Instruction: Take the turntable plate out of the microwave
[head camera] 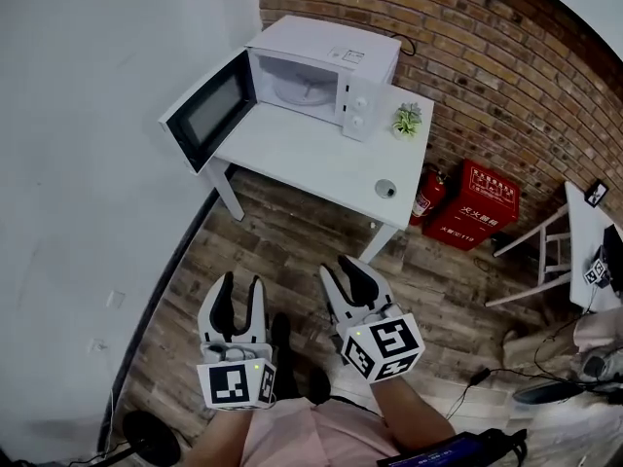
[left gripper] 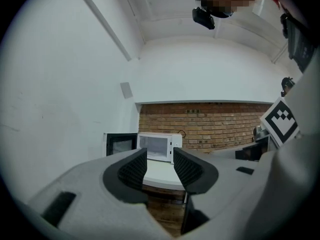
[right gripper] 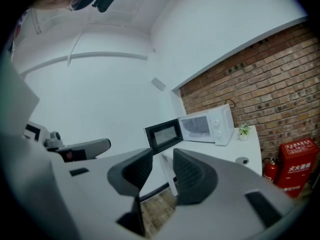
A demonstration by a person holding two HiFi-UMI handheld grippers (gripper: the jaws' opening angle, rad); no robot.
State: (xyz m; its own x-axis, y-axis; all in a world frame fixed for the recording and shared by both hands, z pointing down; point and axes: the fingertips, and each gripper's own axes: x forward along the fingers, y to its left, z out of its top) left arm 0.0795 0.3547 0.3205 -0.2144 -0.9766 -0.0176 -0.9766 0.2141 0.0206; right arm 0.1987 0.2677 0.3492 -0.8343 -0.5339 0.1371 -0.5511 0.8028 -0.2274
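Observation:
A white microwave [head camera: 326, 66] stands on a white table [head camera: 311, 159] with its door [head camera: 207, 111] swung wide open to the left. The glass turntable plate [head camera: 300, 91] lies inside the cavity. Both grippers hang low over the wooden floor, well short of the table. My left gripper [head camera: 240, 284] is open with nothing between its jaws, and so is my right gripper [head camera: 343, 269]. In the left gripper view the microwave [left gripper: 159, 147] shows far off above the open left gripper [left gripper: 160, 160]. In the right gripper view the microwave [right gripper: 206, 127] sits beyond the open right gripper [right gripper: 163, 165].
A small potted plant [head camera: 407, 119] and a round dark object [head camera: 385, 189] are on the table's right side. A fire extinguisher [head camera: 426, 195] and red box [head camera: 482, 205] stand by the brick wall. A white frame [head camera: 540, 253] is at right; a white wall runs along the left.

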